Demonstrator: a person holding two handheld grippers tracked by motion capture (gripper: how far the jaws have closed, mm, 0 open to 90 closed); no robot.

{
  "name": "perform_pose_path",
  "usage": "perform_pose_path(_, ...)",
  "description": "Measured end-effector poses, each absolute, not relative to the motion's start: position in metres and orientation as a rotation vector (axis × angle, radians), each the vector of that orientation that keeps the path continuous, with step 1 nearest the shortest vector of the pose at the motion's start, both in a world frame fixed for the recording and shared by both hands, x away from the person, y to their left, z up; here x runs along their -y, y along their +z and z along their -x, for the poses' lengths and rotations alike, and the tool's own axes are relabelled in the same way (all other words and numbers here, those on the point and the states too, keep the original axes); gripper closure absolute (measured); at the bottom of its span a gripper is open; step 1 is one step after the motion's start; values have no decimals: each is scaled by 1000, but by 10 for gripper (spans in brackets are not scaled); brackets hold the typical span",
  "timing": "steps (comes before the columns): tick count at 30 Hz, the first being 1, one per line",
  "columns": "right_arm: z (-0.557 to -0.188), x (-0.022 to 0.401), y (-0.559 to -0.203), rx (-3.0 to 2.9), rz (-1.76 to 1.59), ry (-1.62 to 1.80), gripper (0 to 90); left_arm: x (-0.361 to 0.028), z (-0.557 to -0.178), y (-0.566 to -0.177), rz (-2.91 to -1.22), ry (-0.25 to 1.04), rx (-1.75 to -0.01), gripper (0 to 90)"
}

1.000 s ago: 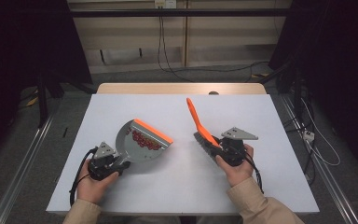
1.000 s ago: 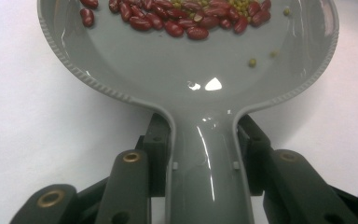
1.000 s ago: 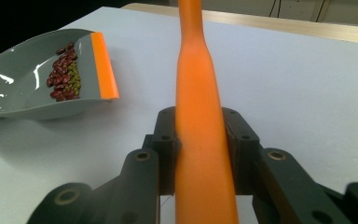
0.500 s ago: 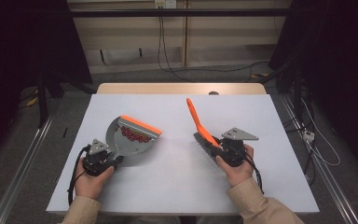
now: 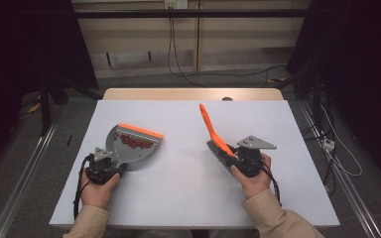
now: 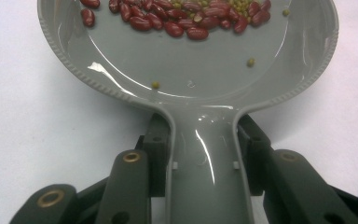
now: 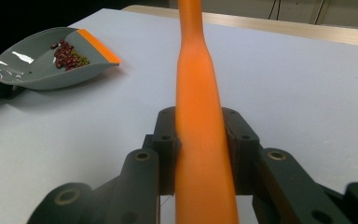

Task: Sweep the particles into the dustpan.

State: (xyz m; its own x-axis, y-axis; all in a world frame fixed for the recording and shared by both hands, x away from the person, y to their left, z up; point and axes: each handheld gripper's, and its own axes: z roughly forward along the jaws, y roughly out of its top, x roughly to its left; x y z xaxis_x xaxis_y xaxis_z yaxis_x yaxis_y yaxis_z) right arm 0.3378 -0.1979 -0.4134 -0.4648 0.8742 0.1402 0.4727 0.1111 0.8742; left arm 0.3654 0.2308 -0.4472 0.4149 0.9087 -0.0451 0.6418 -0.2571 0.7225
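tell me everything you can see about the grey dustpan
The grey dustpan looks like glossy moulded plastic: a rounded scoop with a ribbed rim, an orange strip along its straight front lip, and a narrow handle. It sits left of centre on the white table, lip pointing away from the person. The left hand-held gripper is shut on its handle. Inside, dark red beans and a few small green ones lie gathered toward the lip.

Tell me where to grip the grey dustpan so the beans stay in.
Grip the dustpan by its narrow handle, coming from the near end as the left gripper does, jaws on the two long sides. The handle is the slimmest part and keeps the jaws clear of the beans near the orange lip.
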Motion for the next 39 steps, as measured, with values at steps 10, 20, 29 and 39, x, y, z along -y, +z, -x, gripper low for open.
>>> perform_pose_path(10,-338,199,-414,-1981,-1304,1307,706,-228,-367,-449,-1967,501,-1354,628)
perform_pose_path(20,-336,200,-414,-1989,-1304,1305,705,-218,-355,-444,-1968,453,-1296,525)
perform_pose_path(29,-334,203,-414,-1982,-1312,1307,706,-216,-344,-440,-1968,441,-1249,474)
perform_pose_path(39,-334,202,-415,-1983,-1307,1313,705,-214,-342,-439,-1981,410,-1201,458)
